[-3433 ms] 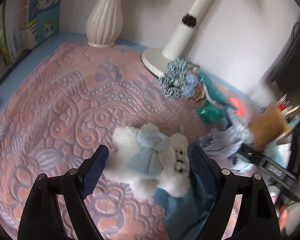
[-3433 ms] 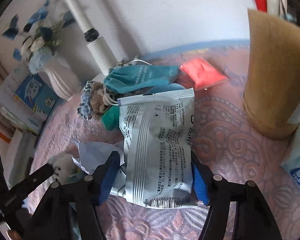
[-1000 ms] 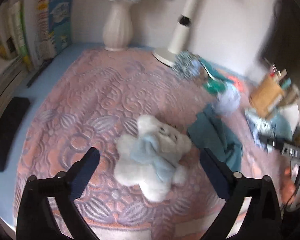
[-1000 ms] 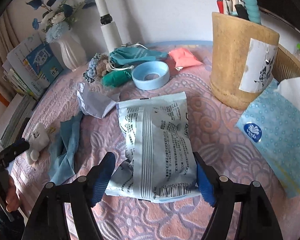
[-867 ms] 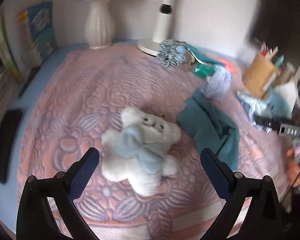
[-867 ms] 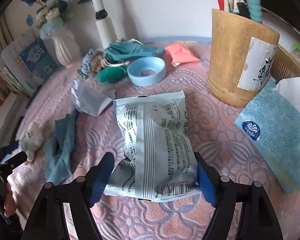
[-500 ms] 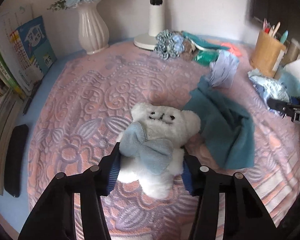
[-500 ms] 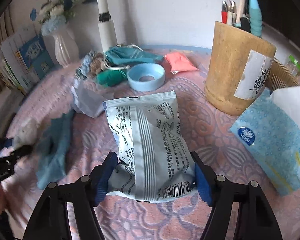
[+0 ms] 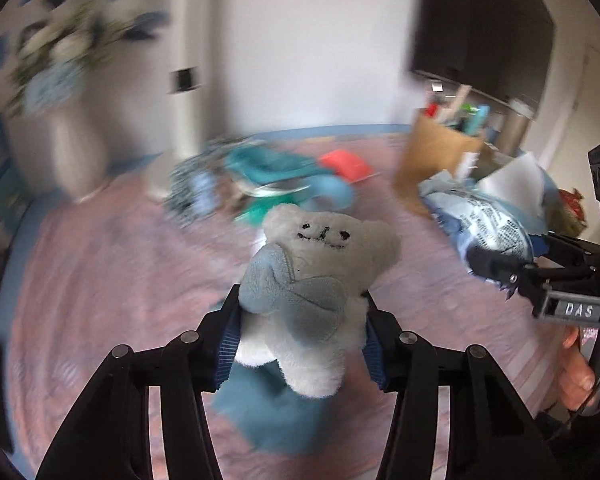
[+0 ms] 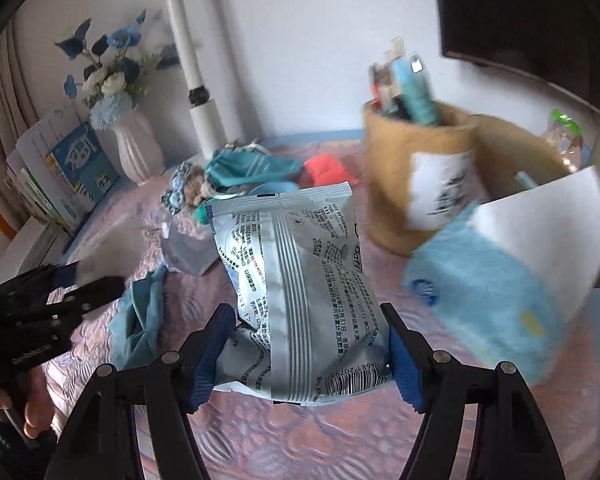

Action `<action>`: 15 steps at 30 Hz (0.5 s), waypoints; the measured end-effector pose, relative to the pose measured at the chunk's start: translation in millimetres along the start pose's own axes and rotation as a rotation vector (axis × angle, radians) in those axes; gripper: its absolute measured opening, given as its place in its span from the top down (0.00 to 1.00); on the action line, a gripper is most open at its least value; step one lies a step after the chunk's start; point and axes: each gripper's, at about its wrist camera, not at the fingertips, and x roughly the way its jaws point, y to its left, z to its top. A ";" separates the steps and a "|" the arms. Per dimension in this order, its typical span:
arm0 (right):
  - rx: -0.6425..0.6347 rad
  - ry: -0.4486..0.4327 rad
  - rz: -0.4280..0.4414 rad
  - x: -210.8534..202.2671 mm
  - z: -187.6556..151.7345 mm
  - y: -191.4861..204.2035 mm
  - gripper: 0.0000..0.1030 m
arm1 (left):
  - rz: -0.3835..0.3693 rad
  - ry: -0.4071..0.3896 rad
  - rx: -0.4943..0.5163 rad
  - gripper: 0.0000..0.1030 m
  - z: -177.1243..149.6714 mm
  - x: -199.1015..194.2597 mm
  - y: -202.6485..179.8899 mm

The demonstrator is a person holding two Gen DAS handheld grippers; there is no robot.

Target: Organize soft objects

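We are gripping white plush bear with left gripper; blue pads pressing its sides, jaws having just been closing on it. Bear is hanging above pink patterned mat, over teal cloth.

We are clamping pale blue printed packet in right gripper, pads squeezing both edges. Packet is standing upright, raised off mat.

Pile of soft items is lying beside lamp post. Wooden pen holder and blue tissue pack are sitting to right.
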 end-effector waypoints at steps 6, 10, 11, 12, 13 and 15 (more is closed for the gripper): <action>0.051 -0.037 -0.075 -35.5 1.4 -39.5 0.32 | -0.076 -0.011 0.114 0.52 28.8 19.5 -54.8; 0.103 -0.048 -0.104 -51.6 4.1 -65.4 0.32 | -0.134 -0.022 0.150 0.52 43.9 27.7 -80.1; 0.114 -0.054 -0.109 -56.4 5.1 -71.4 0.32 | -0.155 -0.027 0.152 0.52 48.6 29.5 -85.0; 0.125 -0.064 -0.120 -61.8 6.7 -77.9 0.32 | -0.179 -0.028 0.155 0.52 53.3 30.9 -89.1; 0.135 -0.074 -0.134 -66.9 8.7 -84.3 0.31 | -0.197 -0.030 0.159 0.52 56.8 32.2 -93.8; 0.154 -0.093 -0.147 -76.2 12.0 -96.1 0.32 | -0.240 -0.037 0.178 0.52 64.3 32.7 -107.7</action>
